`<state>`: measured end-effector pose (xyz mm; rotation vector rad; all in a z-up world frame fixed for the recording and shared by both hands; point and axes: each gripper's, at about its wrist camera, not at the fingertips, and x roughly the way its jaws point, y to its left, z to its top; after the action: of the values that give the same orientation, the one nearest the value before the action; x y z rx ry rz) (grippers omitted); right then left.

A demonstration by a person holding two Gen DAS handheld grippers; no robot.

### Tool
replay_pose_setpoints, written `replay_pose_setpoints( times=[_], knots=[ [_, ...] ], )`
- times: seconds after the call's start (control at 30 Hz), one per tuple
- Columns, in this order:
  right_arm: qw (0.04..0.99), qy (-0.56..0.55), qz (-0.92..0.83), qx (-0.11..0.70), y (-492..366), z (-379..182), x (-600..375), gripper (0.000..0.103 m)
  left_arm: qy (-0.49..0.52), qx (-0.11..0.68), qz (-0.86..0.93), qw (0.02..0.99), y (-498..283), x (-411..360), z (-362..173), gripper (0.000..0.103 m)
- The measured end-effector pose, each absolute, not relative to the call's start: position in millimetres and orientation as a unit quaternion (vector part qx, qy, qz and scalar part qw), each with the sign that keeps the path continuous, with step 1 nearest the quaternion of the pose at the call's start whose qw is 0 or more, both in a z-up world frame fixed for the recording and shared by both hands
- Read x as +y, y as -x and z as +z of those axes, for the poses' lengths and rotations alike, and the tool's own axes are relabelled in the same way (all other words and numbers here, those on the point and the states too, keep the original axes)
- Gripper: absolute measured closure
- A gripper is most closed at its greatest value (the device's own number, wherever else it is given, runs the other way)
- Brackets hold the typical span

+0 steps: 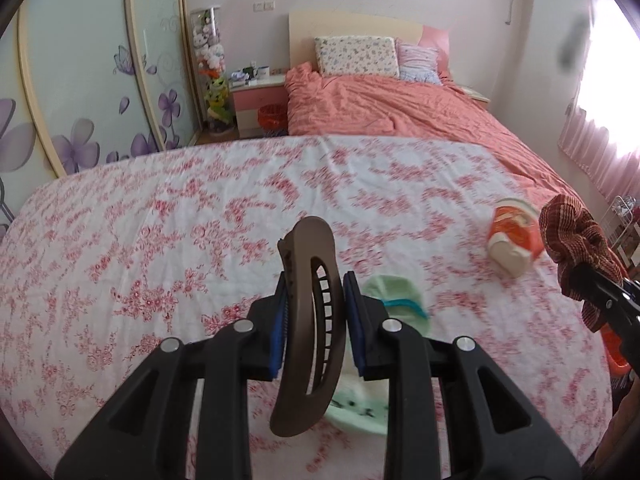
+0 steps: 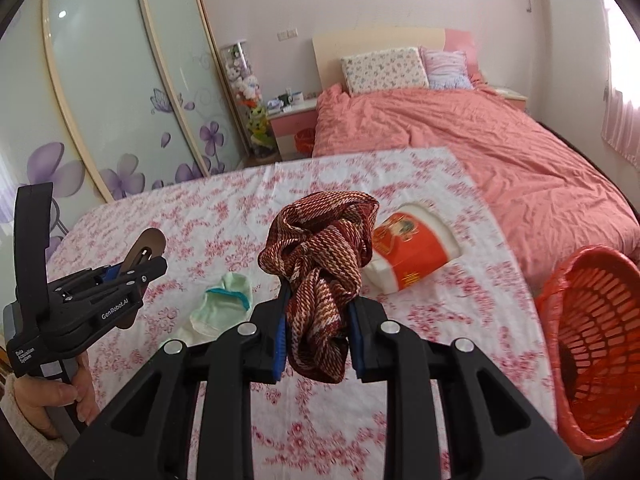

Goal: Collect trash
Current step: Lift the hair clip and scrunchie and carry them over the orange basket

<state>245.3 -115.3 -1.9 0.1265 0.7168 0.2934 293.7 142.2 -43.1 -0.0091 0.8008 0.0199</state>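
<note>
Pink bedroom walls and sliding wardrobe doors [image 2: 120,92] printed with purple flowers frame a bed with a salmon-pink duvet [image 1: 400,120] and two pillows against a pale headboard. Nearer the cameras lies a flat surface under a white sheet with a red floral print [image 1: 160,220]; what is beneath the sheet cannot be told.

The left gripper [image 1: 314,312] has its blue-padded fingers narrowed onto a brown plastic claw hair clip [image 1: 308,340], which stands roughly upright between the pads, its top curving above them and its lower end hanging clear of the sheet. The right gripper [image 2: 316,340] likewise has its fingers closed narrow on a bunched scrunchie of red-brown woven fabric [image 2: 324,264], held up off the sheet with loops spilling above and below the pads.

On the sheet, between the two grippers in the right wrist view, lies a pale green sock with a teal cuff [image 2: 224,304]. Beyond the scrunchie, a red and white paper cup [image 2: 412,252] lies tipped on its side. An orange-red plastic mesh basket [image 2: 596,340] sits at the right edge of the sheet, tilted with its mouth toward the camera. A hand [image 2: 72,392] grips the left gripper's handle.
</note>
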Motion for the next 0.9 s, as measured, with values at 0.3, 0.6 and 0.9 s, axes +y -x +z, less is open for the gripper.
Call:
replay_pose_setpoints(
  times=[0.3, 0.6, 0.9],
  knots=[
    [0.940, -0.076, 0.128, 0.308, -219, 29, -149, 0.078, 0.003, 0.370, -0.029, 0.928, -266, 106, -3, 0.076],
    [0.950, -0.096, 0.098, 0.281, -191, 39, -198, 0.078, -0.005, 0.355, -0.095, 0.930, -241, 44, 25, 0.076],
    [0.957, -0.123, 0.038, 0.262, -168, 41, -271, 0.078, -0.021, 0.343, -0.192, 0.919, -225, -46, 38, 0.076]
  ],
)
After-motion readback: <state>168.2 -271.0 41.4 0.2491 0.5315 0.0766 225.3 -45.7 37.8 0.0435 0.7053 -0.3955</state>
